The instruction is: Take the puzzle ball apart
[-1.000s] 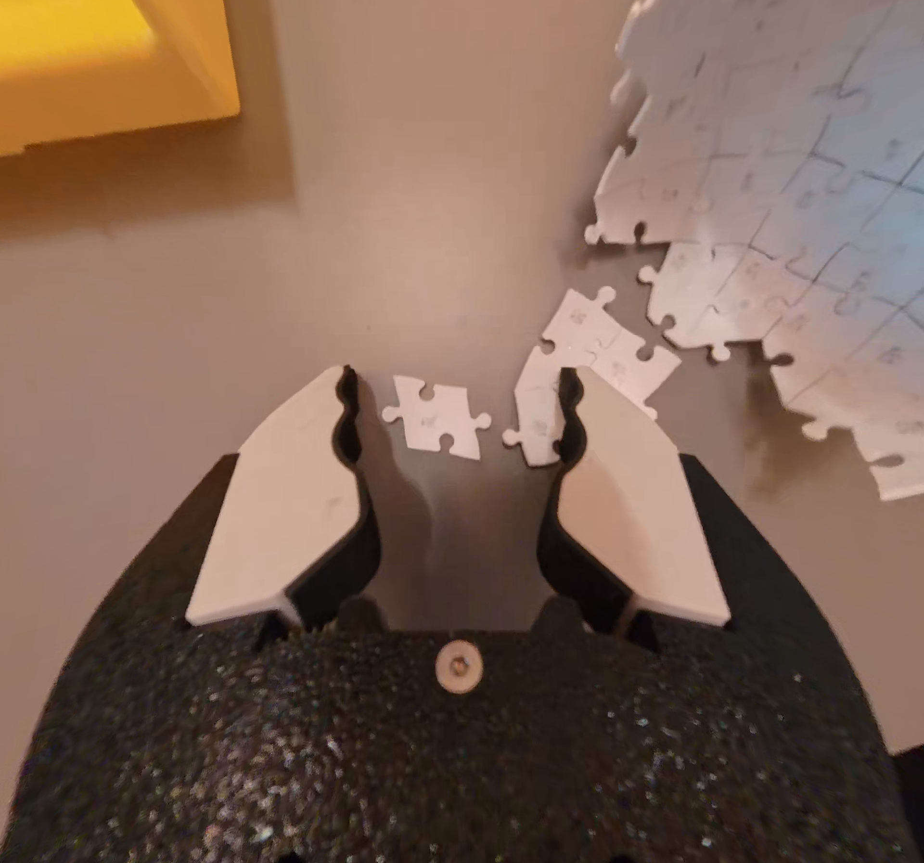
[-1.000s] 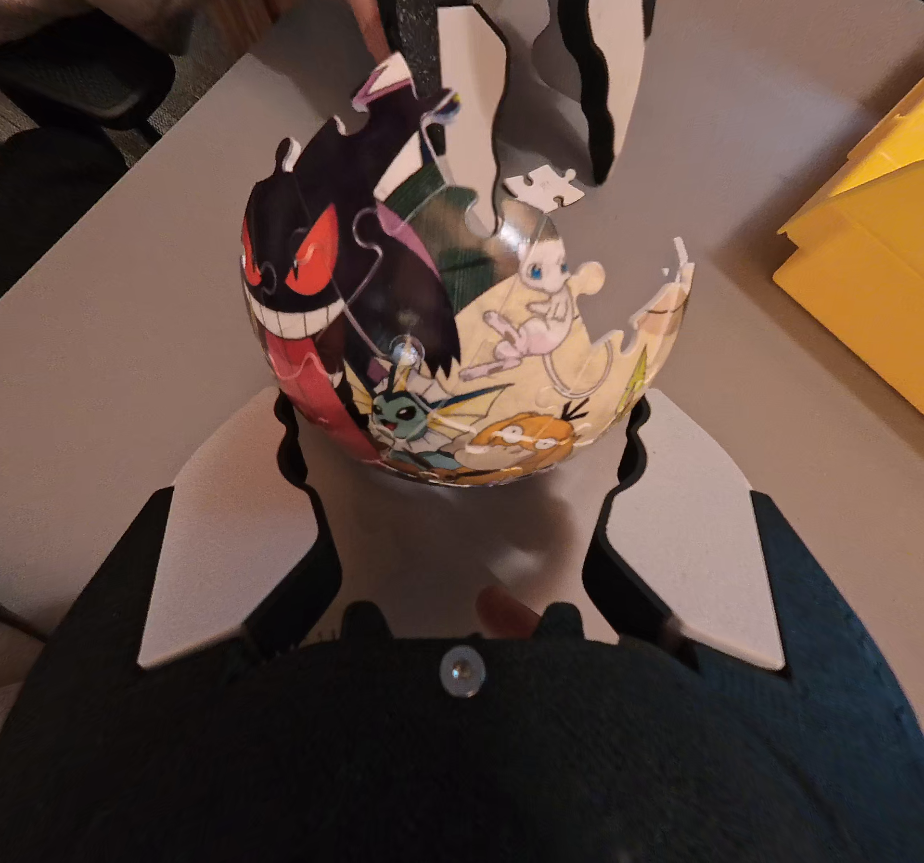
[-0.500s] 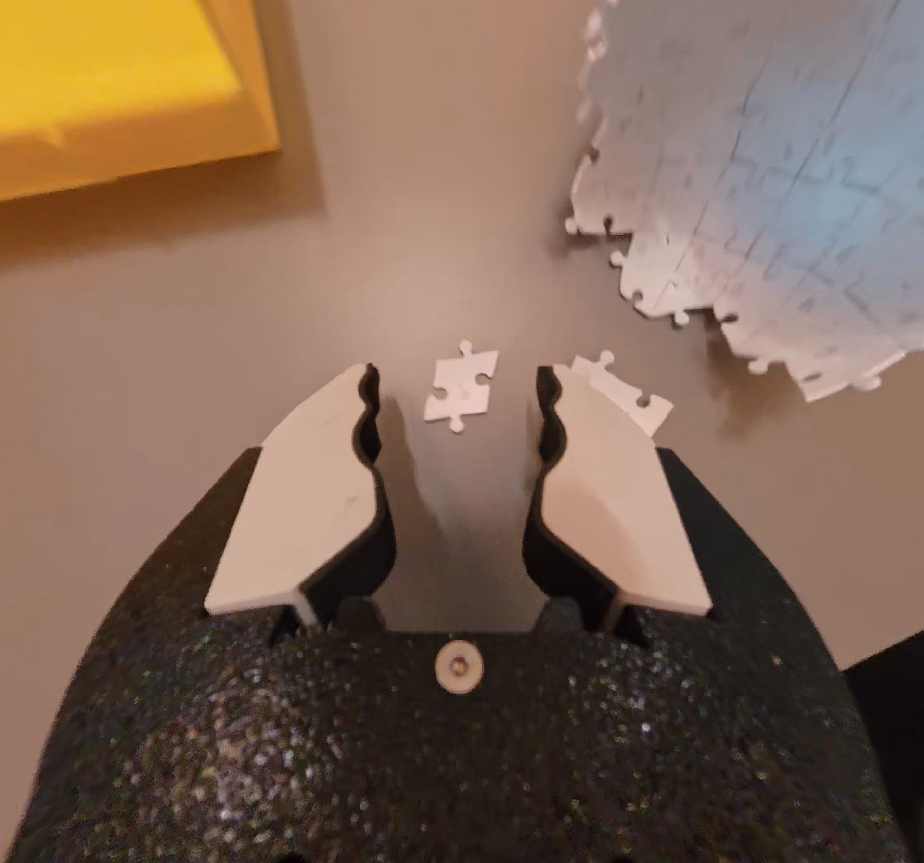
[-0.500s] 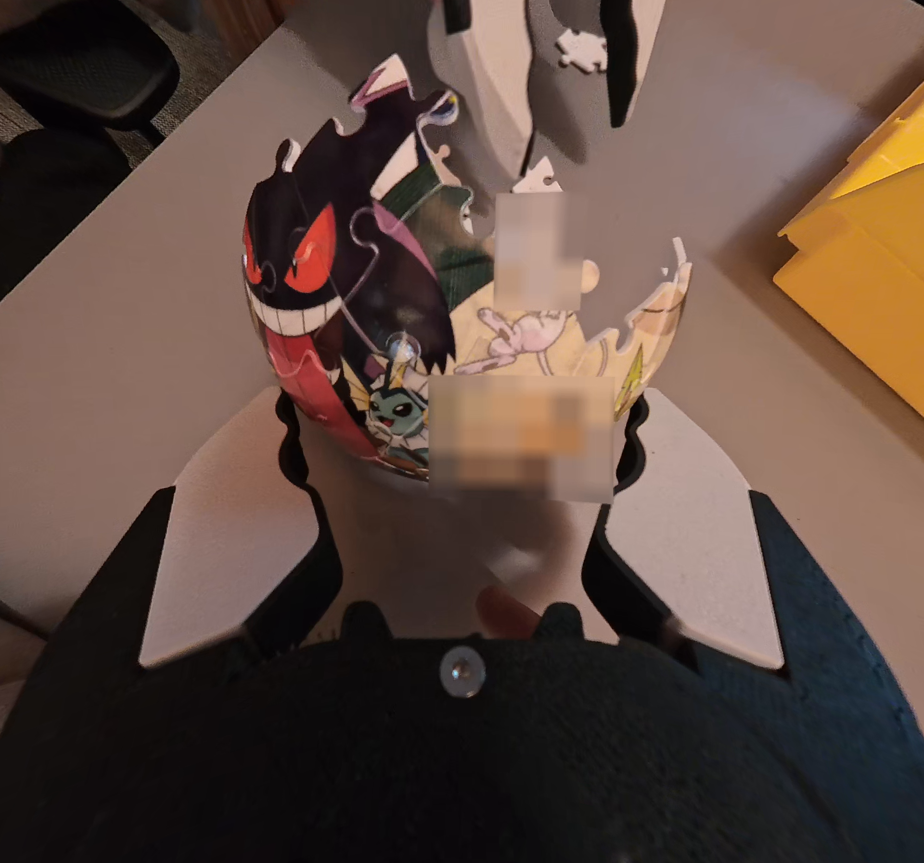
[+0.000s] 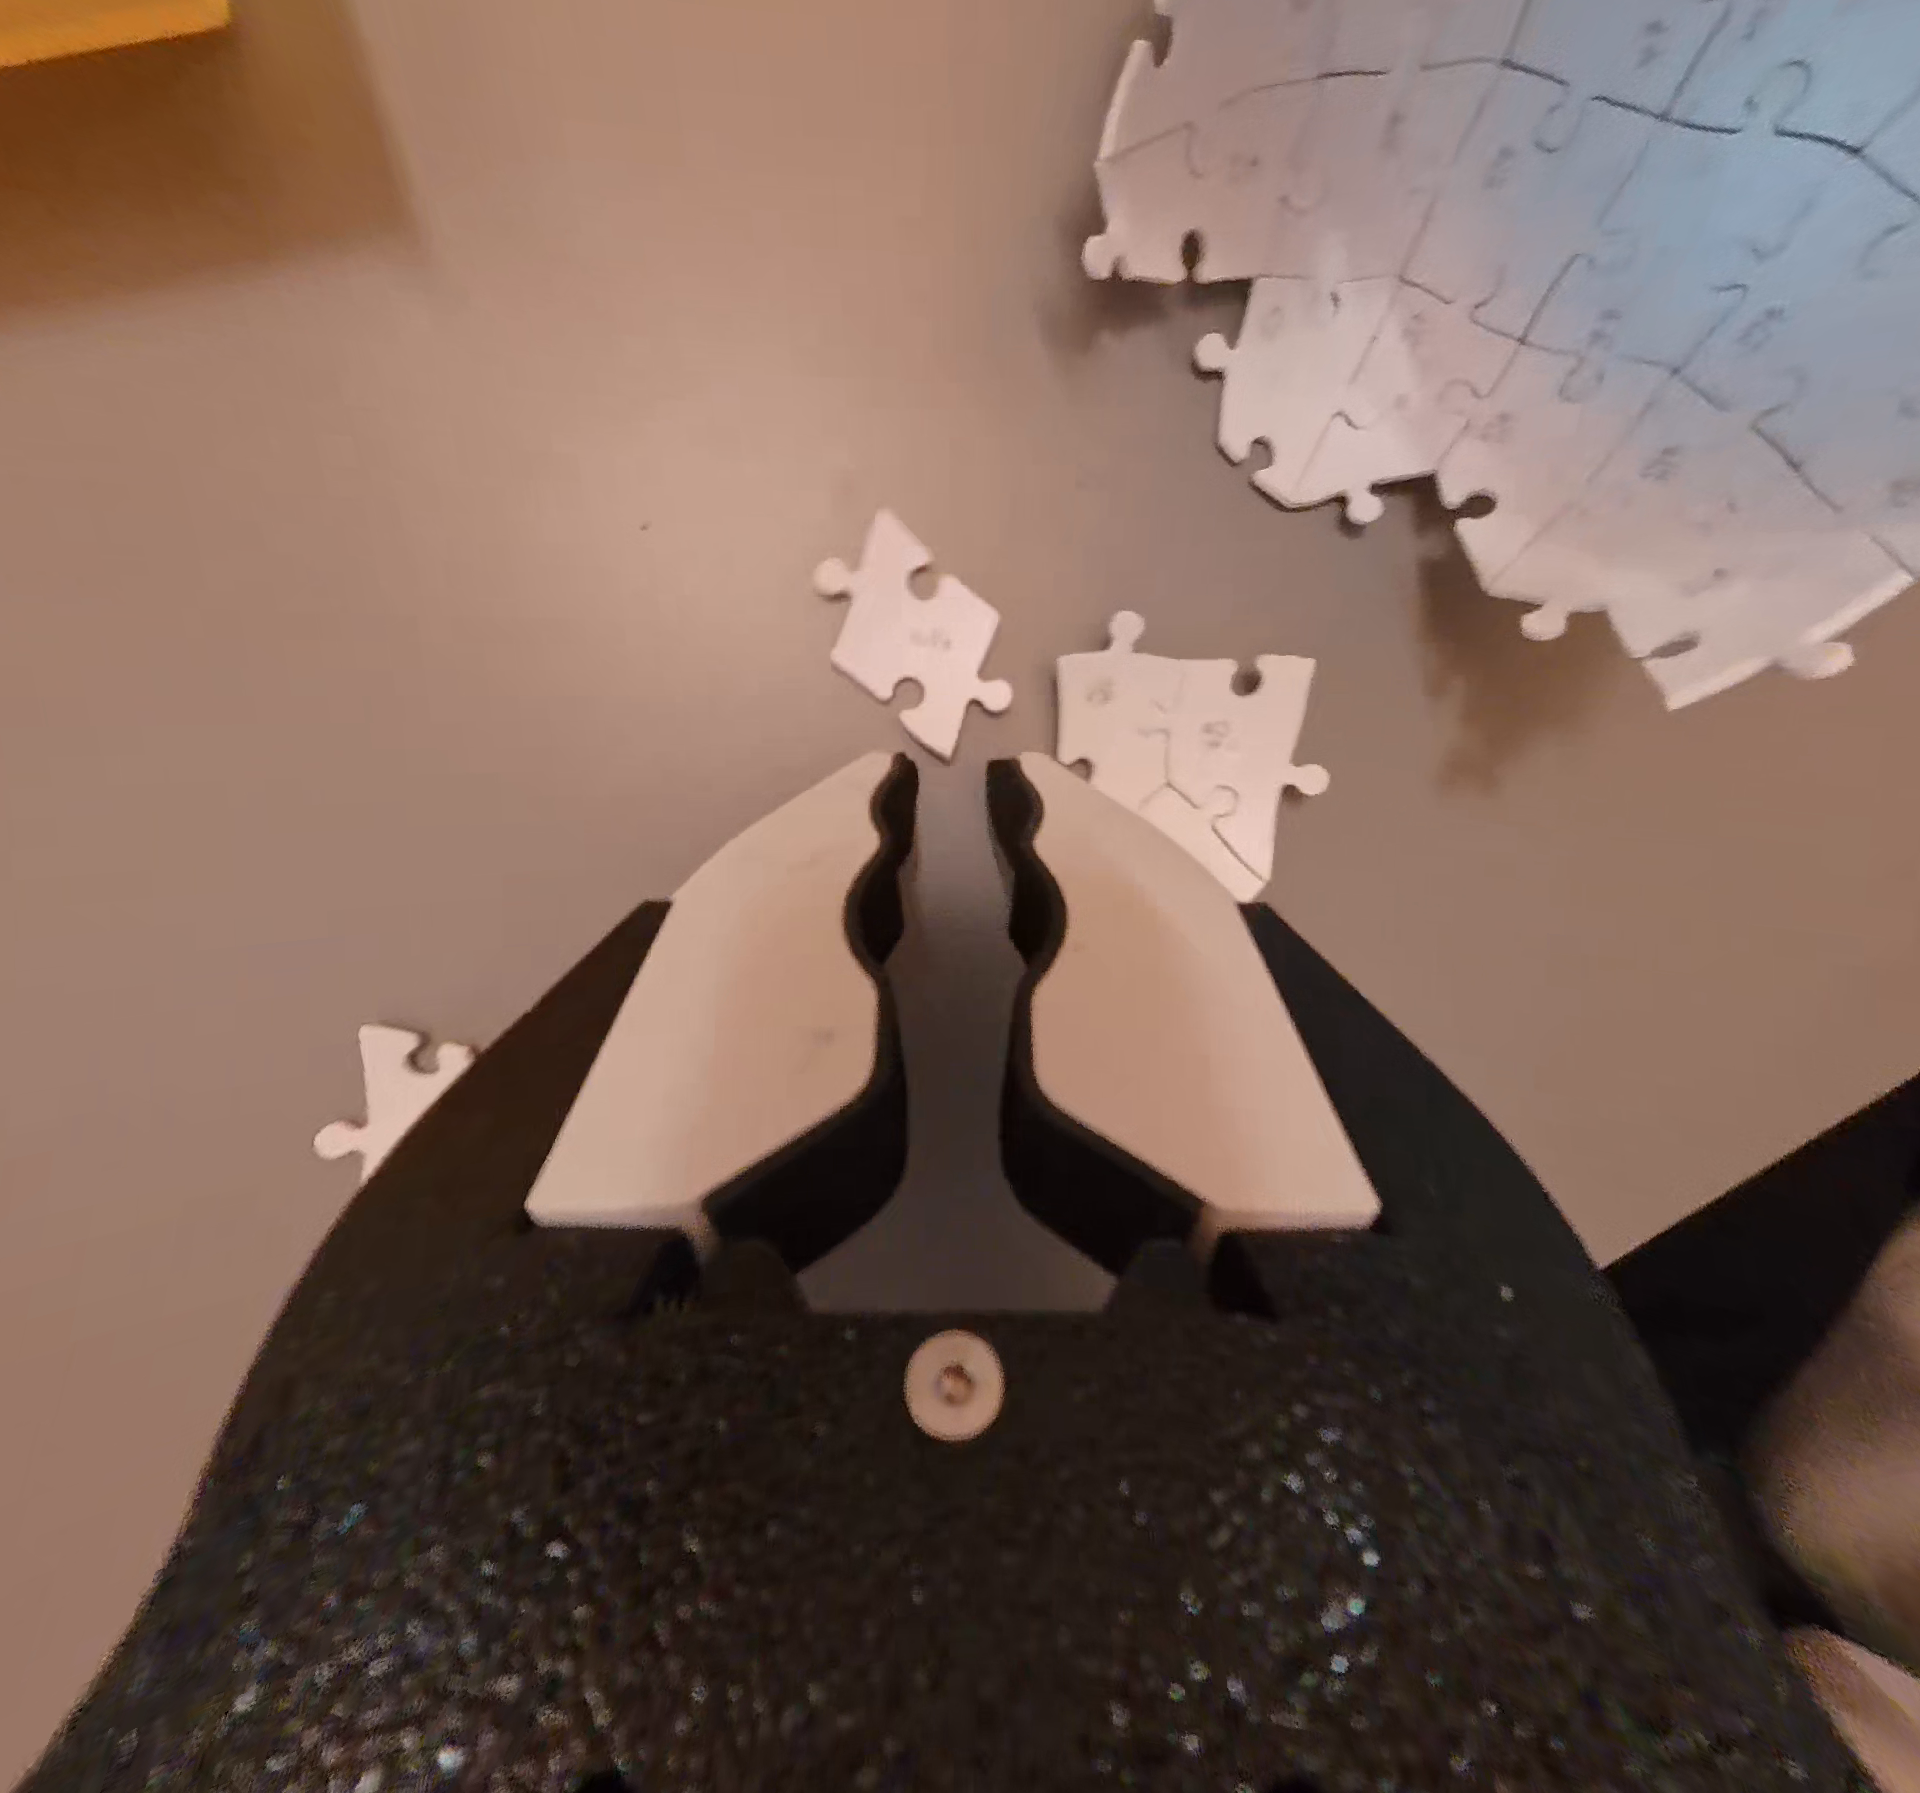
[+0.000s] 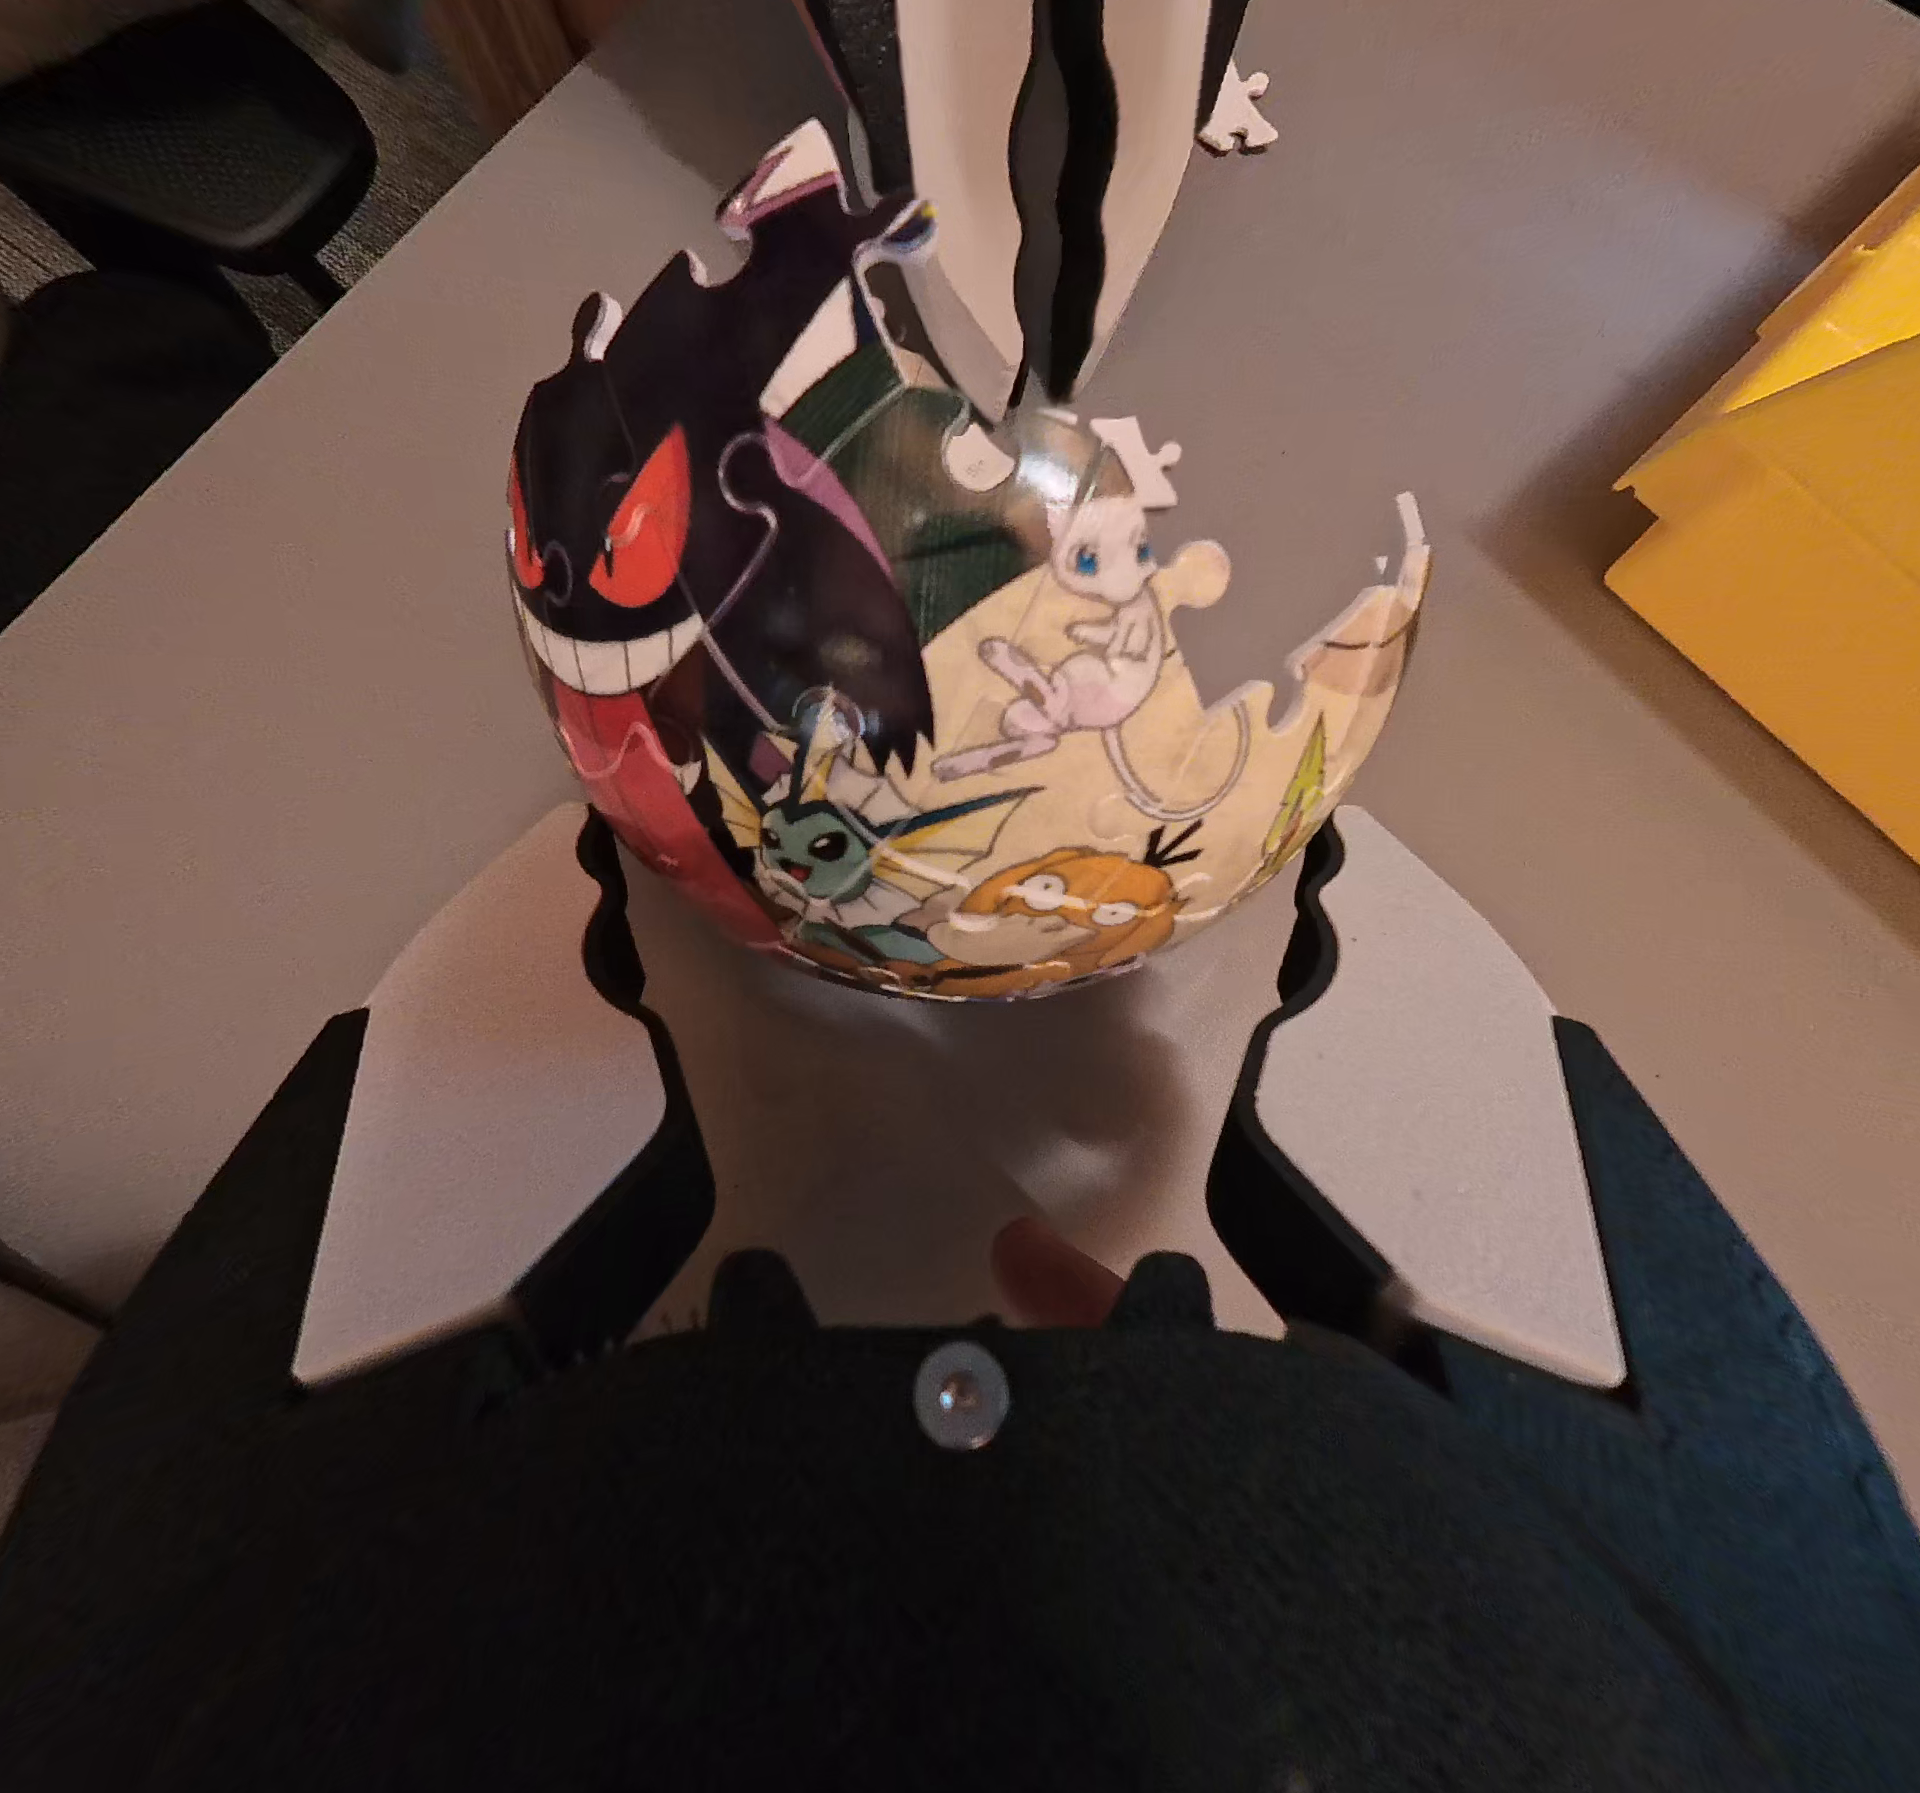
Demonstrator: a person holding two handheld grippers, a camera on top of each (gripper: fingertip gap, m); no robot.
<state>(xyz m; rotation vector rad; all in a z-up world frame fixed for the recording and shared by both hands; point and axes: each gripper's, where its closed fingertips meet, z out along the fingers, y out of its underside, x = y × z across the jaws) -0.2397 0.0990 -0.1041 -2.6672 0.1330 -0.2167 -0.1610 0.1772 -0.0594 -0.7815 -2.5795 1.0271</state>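
Left gripper [image 5: 951, 767]: fingers have narrowed since 0.5 s ago to a slim gap holding nothing, tips just short of a single loose piece [image 5: 914, 668] at 12 o'clock and a joined cluster of pieces [image 5: 1195, 756] at 1 o'clock, both face-down on the table [image 5: 623, 393]. The puzzle ball [image 6: 966, 683], a partly dismantled open shell, sits at table centre between the wide-open fingers of the right gripper [image 6: 961, 839], unchanged from earlier. In the right wrist view the left gripper has come down to the shell's far rim at 12 o'clock; yellow bin [image 6: 1787, 538] at 3 o'clock.
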